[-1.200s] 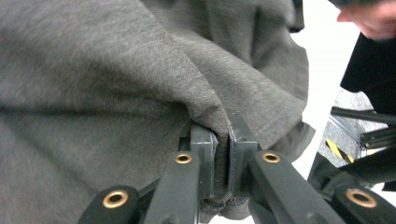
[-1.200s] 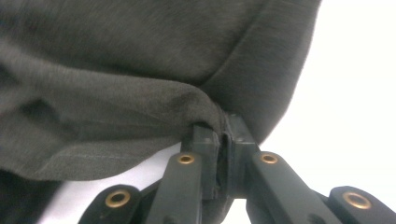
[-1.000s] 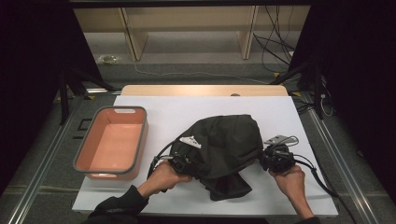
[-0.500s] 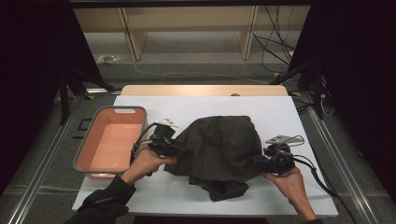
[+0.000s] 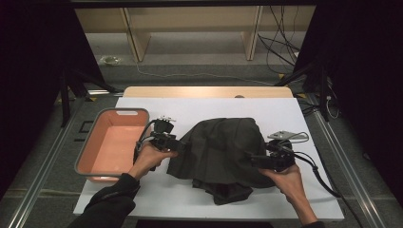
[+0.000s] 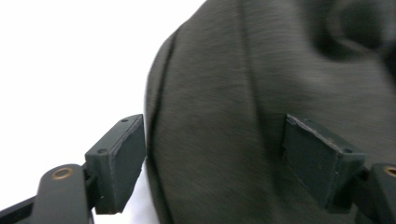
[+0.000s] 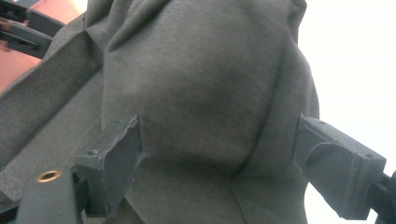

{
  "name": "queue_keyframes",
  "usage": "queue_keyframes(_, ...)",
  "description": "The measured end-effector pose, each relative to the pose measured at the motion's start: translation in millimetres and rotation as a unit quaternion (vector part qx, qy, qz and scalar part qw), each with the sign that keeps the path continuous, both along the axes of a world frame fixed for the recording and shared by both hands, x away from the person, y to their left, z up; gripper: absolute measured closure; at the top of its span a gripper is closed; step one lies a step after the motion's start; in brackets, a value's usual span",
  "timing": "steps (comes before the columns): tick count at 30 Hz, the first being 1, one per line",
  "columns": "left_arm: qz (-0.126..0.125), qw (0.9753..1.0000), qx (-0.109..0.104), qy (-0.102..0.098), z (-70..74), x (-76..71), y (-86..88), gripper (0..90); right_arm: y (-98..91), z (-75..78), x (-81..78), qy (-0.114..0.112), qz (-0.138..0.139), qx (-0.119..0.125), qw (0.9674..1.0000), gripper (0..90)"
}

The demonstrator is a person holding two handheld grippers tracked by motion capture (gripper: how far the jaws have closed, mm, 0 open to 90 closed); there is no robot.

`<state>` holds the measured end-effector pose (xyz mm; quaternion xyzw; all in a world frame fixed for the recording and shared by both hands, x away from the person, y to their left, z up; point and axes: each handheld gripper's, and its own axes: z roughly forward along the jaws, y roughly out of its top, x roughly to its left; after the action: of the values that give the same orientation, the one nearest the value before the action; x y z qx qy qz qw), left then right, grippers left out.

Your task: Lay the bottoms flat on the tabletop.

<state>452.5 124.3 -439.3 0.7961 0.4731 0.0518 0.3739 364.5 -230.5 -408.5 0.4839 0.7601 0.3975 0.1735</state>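
Spreading the dark garment [image 5: 223, 154] seems to be the work in hand: it lies crumpled at the middle of the white table [image 5: 209, 107], with a loose flap hanging toward 6 o'clock. You have the left claw [image 5: 177, 142] at the cloth's 9 o'clock edge and the right claw [image 5: 251, 159] at its 3 o'clock side, probably because opposite edges let you draw the fabric flat between them.

Both claws have just been opening. In the left gripper view the left claw [image 6: 215, 154] stands wide, its pads [image 6: 122, 156] clear of the fabric, with the garment's hemmed edge lying between them but not pinched. In the right gripper view the right claw [image 7: 217, 163] gapes about as wide, a rounded fold of cloth between the jaws, nothing gripped.

The high view gives you the layout that the close views lack: the orange bin [image 5: 90, 149] sits just beside your left hand [image 5: 149, 159] at the table's 9 o'clock, apart from the garment. The gripper views, in turn, show the seams and how each jaw clears the fabric, which the high view leaves too dark to judge.
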Motion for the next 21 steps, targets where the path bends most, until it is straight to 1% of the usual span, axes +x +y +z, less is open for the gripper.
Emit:
queue_keyframes(2,0.011,0.9998,-0.011,0.016,-7.1,7.1,0.0,19.3,4.8,-1.2,2.0,0.002,0.005,-0.001,1.0000,16.9)
queue_keyframes(4,0.007,0.9998,-0.007,0.015,-13.1,9.6,-3.6,18.3,9.8,-3.8,3.9,0.009,0.007,-0.008,0.9999,16.5)
queue_keyframes(5,0.005,0.9998,-0.005,0.018,-15.9,10.5,-4.8,18.1,11.6,-5.8,5.3,0.013,0.008,-0.008,0.9999,16.4)
queue_keyframes(7,0.001,0.9994,-0.015,0.032,-21.2,11.3,-6.5,19.4,14.2,-9.6,8.1,0.018,0.008,-0.015,0.9997,16.3)
queue_keyframes(8,-0.005,0.9990,-0.022,0.039,-23.5,11.4,-6.5,22.5,15.1,-11.3,9.5,0.020,0.008,-0.018,0.9996,16.4)
queue_keyframes(9,-0.012,0.9986,-0.030,0.043,-25.8,11.0,-7.0,28.5,16.3,-12.8,10.8,0.024,0.008,-0.019,0.9995,16.8)
queue_keyframes(10,-0.015,0.9986,-0.027,0.043,-27.2,10.0,-8.1,35.5,17.5,-14.5,12.1,0.028,0.008,-0.022,0.9993,17.9)
queue_keyframes(11,-0.018,0.9989,-0.015,0.041,-27.6,9.0,-9.2,43.3,18.9,-16.4,13.6,0.034,0.008,-0.025,0.9991,20.1)
queue_keyframes(12,-0.026,0.9986,-0.016,0.043,-27.6,8.4,-9.0,54.6,20.4,-18.7,15.3,0.042,0.007,-0.026,0.9987,22.1)
queue_keyframes(13,-0.029,0.9977,-0.034,0.052,-26.9,8.1,-7.9,63.8,21.7,-21.0,17.0,0.049,0.009,-0.030,0.9983,26.3)
queue_keyframes(14,-0.031,0.9971,-0.043,0.054,-25.3,7.7,-6.5,71.1,23.2,-23.5,18.2,0.053,0.013,-0.032,0.9980,30.0)
queue_keyframes(15,-0.030,0.9974,-0.041,0.051,-22.8,6.9,-5.9,79.2,24.7,-25.8,19.0,0.057,0.016,-0.038,0.9975,36.1)
queue_keyframes(16,-0.031,0.9975,-0.040,0.049,-19.8,6.1,-5.3,82.9,25.7,-28.3,20.0,0.059,0.021,-0.042,0.9971,40.0)
queue_keyframes(18,-0.036,0.9970,-0.050,0.046,-13.9,4.2,-4.2,84.9,28.6,-32.6,21.4,0.065,0.021,-0.050,0.9964,53.4)
queue_keyframes(19,-0.035,0.9969,-0.056,0.043,-10.8,2.8,-4.0,85.3,29.8,-34.2,22.0,0.069,0.023,-0.050,0.9961,60.2)
queue_keyframes(21,-0.040,0.9962,-0.067,0.038,-3.9,0.0,-3.0,85.7,31.7,-35.8,22.8,0.075,0.023,-0.045,0.9959,69.1)
